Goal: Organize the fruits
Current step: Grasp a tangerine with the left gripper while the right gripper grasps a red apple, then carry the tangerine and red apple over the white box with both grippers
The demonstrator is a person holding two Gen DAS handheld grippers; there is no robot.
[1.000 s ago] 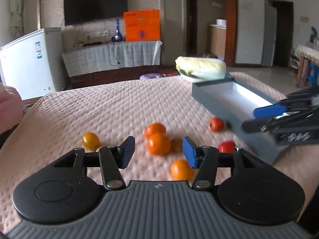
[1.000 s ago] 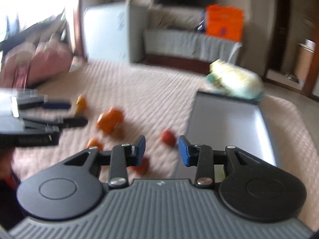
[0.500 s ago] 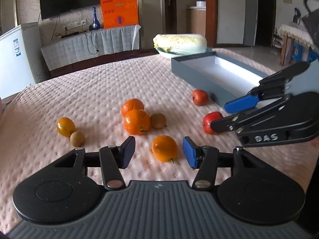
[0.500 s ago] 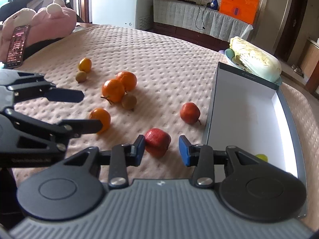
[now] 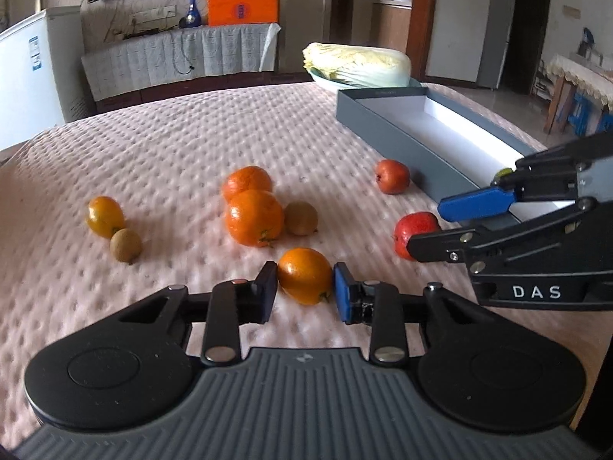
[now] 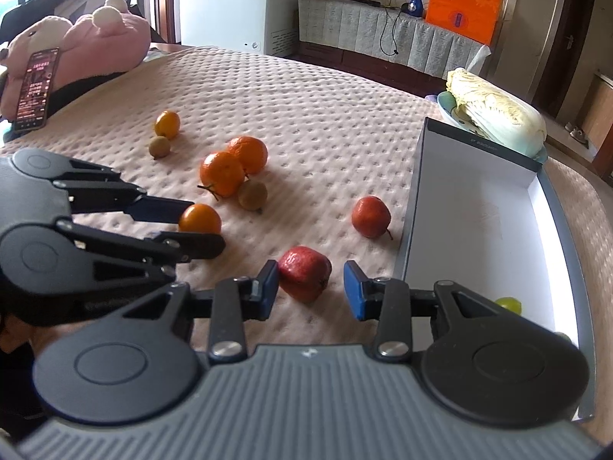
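Several fruits lie on the pink quilted cover. My left gripper [image 5: 305, 292] is open, its pads on either side of a small orange [image 5: 304, 275], seemingly touching it. My right gripper [image 6: 311, 289] is open around a red apple [image 6: 304, 278], with a gap on the right side. In the left wrist view the right gripper [image 5: 452, 226] reaches over that apple [image 5: 415, 232]. A second red fruit [image 6: 371, 216] lies beside the grey box [image 6: 477, 222], which holds a small green fruit [image 6: 508, 304]. Two oranges [image 5: 253, 207], two kiwis [image 5: 300, 217] and a yellow-orange fruit [image 5: 104, 216] lie further off.
A napa cabbage in a bowl [image 5: 356, 65] sits behind the box. A pink plush toy with a phone [image 6: 36, 84] lies at the left edge of the bed. A white freezer [image 5: 28, 76] and a TV bench stand beyond.
Both grippers moved forward and down. The small orange is now between my left pads, and the red apple sits deeper between my right pads.
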